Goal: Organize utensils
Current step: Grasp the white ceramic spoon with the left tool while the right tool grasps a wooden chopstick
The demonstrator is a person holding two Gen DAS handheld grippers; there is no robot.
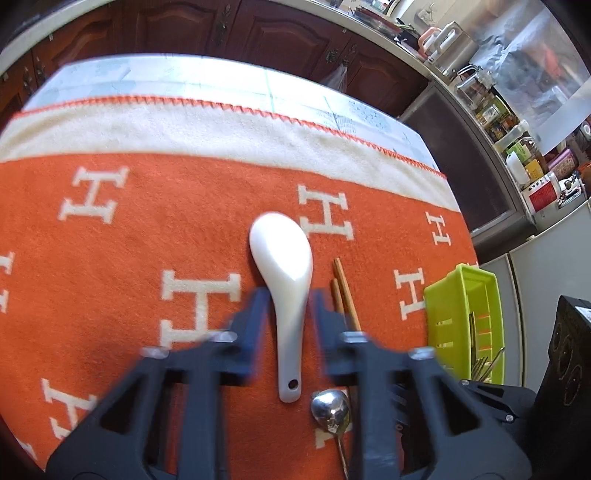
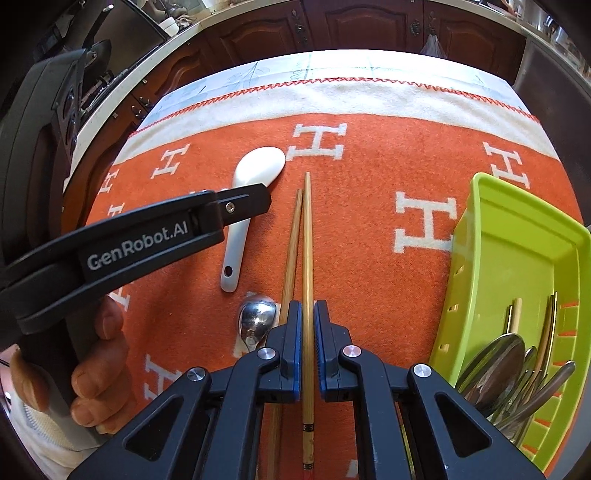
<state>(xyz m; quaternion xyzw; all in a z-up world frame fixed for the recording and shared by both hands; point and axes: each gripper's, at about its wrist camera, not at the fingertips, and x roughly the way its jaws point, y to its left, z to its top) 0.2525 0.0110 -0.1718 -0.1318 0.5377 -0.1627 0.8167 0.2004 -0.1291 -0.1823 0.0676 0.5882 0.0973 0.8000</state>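
A white ceramic spoon [image 1: 282, 273] lies on the orange blanket [image 1: 129, 258]. My left gripper [image 1: 286, 301] is open, its fingers on either side of the spoon's neck, not closed on it. It also shows in the right wrist view [image 2: 255, 201] over the white spoon [image 2: 258, 166]. Two wooden chopsticks [image 2: 306, 240] lie side by side. My right gripper [image 2: 306, 310] straddles the right chopstick with narrow jaws; a small gap remains each side. A metal spoon [image 2: 256, 321] lies left of it. The green basket [image 2: 517, 266] holds several utensils.
The blanket covers the table [image 2: 332, 62]. Dark wooden cabinets [image 1: 258, 33] stand behind it. A counter with jars and bottles [image 1: 517, 147] runs along the right. The metal spoon [image 1: 330, 410] and green basket [image 1: 465, 325] also show in the left wrist view.
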